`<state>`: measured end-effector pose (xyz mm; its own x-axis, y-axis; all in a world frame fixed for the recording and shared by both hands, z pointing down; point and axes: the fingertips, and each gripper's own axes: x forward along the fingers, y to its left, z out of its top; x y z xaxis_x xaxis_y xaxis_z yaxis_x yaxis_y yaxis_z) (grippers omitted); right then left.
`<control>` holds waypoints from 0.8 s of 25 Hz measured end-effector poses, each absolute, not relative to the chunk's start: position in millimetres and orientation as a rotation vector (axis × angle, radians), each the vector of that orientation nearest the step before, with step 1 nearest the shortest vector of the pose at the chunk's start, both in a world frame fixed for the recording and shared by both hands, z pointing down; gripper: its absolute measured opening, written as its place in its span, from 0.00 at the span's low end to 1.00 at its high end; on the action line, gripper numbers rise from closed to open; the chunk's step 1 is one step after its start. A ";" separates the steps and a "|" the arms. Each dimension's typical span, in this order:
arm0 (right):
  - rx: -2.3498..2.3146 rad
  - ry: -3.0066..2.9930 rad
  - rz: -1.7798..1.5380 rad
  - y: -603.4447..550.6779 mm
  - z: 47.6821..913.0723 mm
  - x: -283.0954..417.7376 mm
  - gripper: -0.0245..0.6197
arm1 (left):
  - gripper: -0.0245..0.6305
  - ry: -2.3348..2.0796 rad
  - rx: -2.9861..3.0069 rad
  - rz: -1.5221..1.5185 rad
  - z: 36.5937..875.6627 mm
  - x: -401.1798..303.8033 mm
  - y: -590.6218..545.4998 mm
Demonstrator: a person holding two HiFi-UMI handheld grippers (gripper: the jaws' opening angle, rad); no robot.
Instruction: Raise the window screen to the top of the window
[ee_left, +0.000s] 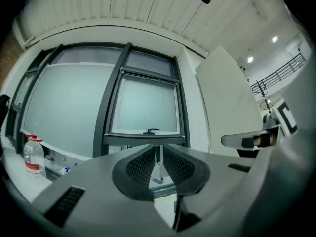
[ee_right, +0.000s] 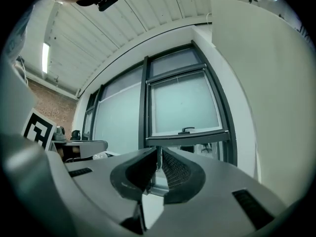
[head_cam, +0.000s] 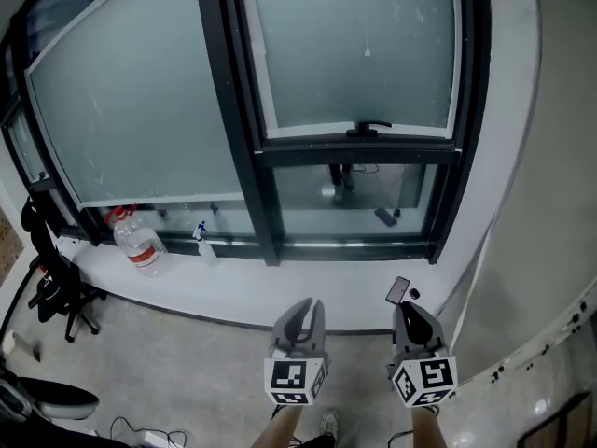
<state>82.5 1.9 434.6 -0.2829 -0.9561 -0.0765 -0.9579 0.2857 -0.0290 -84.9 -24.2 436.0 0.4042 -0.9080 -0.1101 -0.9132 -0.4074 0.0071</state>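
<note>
The window screen (head_cam: 354, 45), frosted with a white frame, fills the right-hand window; its lower bar carries a black handle (head_cam: 368, 129), with a clear strip of glass below. Both gripper views show the same handle (ee_left: 150, 131) (ee_right: 187, 130) ahead and above the jaws. My left gripper (head_cam: 306, 314) and right gripper (head_cam: 410, 317) hang low, side by side, on the near side of the white sill (head_cam: 280, 292), well apart from the window. Each has its jaws shut (ee_left: 158, 147) (ee_right: 159, 149) with nothing between them.
A water bottle (head_cam: 138, 244) and a small spray bottle (head_cam: 203, 241) stand on the sill at the left. A phone (head_cam: 398, 289) lies on the sill near my right gripper. An office chair (head_cam: 56, 287) stands at the far left, a white wall (head_cam: 541, 203) at the right.
</note>
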 end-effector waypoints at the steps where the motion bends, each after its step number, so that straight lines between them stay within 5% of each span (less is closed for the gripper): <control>1: -1.829 2.453 0.023 14.0 435.4 85.8 0.10 | 0.12 1.689 -2.586 0.145 436.4 -82.7 -12.7; 20: -1.902 2.370 0.022 127.8 427.4 101.7 0.05 | 0.12 1.709 -2.595 0.147 429.4 -76.5 90.4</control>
